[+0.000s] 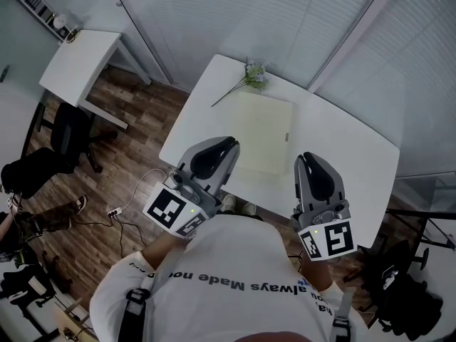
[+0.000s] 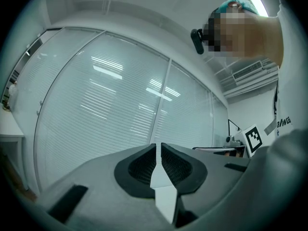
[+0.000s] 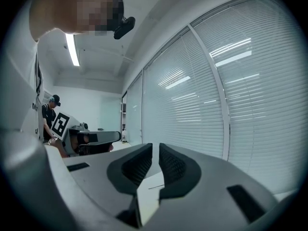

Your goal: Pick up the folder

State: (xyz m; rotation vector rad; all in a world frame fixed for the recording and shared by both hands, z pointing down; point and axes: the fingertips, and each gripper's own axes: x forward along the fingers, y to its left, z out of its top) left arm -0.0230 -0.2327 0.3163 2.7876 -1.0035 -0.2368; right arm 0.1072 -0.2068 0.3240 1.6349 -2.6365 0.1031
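Folder (image 1: 258, 132), pale in colour, lies flat in the middle of the white table (image 1: 349, 148), with a flower sprig (image 1: 251, 77) at its far edge. Left gripper (image 1: 228, 145) and right gripper (image 1: 306, 159) hover at its near side, both clenched on nothing

Slatted blinds (image 1: 235, 13) behind glass fill the wall past the white table (image 1: 349, 155), split by pale upright frames, with bright streaks of light lying across the slats. The floor (image 1: 121, 184) is dark wood planks. A smaller white desk (image 1: 78, 63) stands off to the left, a black chair (image 1: 68, 137) sits just beside it and a white cable (image 1: 114, 212) trails over the boards. Overhead, a long strip light (image 3: 73, 49) and a vent (image 2: 248, 71) sit in the white ceiling.
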